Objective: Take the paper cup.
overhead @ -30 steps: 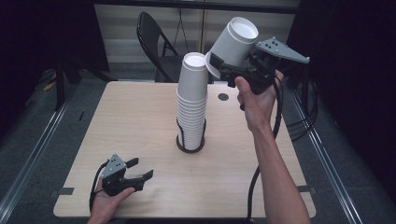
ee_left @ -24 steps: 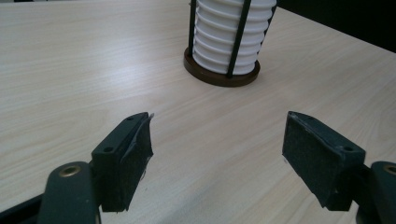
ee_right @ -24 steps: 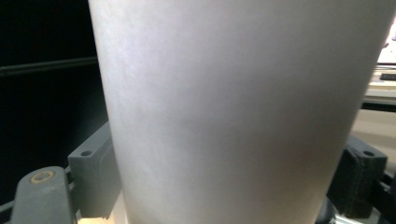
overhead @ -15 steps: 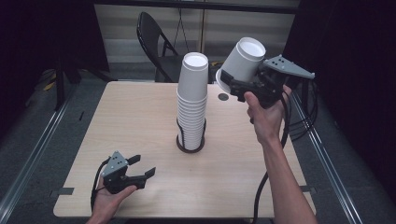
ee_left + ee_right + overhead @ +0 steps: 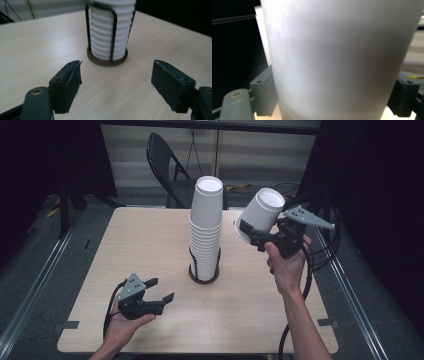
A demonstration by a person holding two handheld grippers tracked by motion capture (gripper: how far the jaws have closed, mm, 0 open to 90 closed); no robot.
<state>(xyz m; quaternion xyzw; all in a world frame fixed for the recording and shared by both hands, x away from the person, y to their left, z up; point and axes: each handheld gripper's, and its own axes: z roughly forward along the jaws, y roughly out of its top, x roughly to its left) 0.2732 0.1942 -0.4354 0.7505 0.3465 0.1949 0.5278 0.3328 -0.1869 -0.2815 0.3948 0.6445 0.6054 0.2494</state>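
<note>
right hand-held gripper [image 5: 250, 232] lowered, pinching white paper cup [image 5: 260, 215], tilted bottom-up; left hand-held gripper [image 5: 161, 291] spread.

Looks like a lab or recording studio setup, not anyone's home. Plain light wooden table [image 5: 150, 245] sits alone on grey carpet, black curtains [image 5: 380, 195] hang at 9 and 3 o'clock, metal floor rails [image 5: 30, 295] flank it, and a black folding chair [image 5: 167, 167] plus loose cables [image 5: 235, 187] sit at 12.
</note>
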